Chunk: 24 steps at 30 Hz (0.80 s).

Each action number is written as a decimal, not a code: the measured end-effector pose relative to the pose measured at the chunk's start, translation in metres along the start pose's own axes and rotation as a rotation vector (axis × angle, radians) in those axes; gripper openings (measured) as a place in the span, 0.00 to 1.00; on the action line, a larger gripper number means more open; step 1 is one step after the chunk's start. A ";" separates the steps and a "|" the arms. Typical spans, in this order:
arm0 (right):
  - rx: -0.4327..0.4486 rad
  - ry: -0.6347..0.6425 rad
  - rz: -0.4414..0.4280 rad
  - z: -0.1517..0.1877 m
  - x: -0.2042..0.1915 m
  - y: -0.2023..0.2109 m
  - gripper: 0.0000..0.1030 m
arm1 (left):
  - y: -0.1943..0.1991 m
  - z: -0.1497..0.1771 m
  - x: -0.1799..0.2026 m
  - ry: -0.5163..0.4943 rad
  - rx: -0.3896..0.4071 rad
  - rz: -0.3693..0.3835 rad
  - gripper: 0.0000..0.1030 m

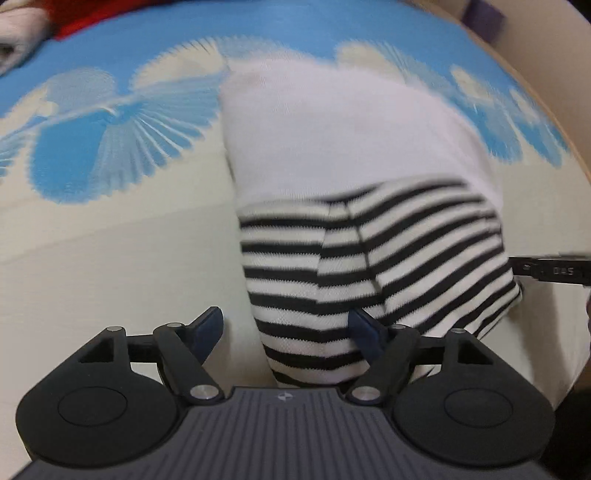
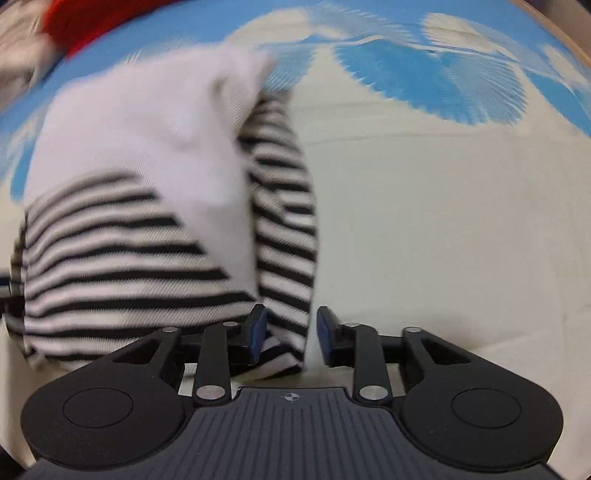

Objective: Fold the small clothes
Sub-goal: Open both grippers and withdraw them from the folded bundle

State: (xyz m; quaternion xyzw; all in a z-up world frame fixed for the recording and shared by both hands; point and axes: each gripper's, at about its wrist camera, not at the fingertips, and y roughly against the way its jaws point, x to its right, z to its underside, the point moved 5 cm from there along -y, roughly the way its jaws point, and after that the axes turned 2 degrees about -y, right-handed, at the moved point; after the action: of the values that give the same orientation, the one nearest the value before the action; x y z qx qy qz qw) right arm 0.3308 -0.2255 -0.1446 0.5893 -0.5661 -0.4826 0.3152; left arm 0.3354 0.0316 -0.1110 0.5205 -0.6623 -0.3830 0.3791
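A small garment, white on top with black-and-white striped parts [image 1: 369, 236], lies folded on a blue and cream cloth. My left gripper [image 1: 288, 328] is open; the striped near edge of the garment lies between its fingers, with the right finger [image 1: 365, 332] on the fabric. In the right wrist view the same garment [image 2: 140, 184] fills the left side. My right gripper [image 2: 291, 332] is open, and a striped sleeve end [image 2: 284, 295] hangs between its fingers without being pinched. The other gripper's tip [image 1: 546, 271] shows at the right edge of the left wrist view.
The surface is a blue cloth with cream fan patterns [image 1: 110, 140], also seen in the right wrist view [image 2: 443, 184]. A red item [image 2: 85, 18] and a pale cloth [image 1: 18, 26] lie at the far left. A wooden rim [image 1: 546, 92] curves along the right.
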 end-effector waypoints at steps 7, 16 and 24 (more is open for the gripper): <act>0.361 0.032 -0.050 0.009 -0.003 0.122 0.72 | 0.118 0.004 0.026 -0.065 0.270 -0.191 0.85; 0.518 0.100 -0.077 0.100 -0.021 0.199 0.95 | 0.172 0.105 0.087 0.117 0.396 -0.167 0.99; 0.466 0.101 -0.077 0.137 -0.029 0.199 0.95 | 0.156 0.140 0.123 0.147 0.384 -0.149 0.99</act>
State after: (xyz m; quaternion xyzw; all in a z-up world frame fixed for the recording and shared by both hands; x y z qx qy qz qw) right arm 0.1345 -0.2051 -0.0021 0.6907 -0.6228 -0.3203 0.1800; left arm 0.1263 -0.0471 -0.0159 0.6573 -0.6534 -0.2377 0.2907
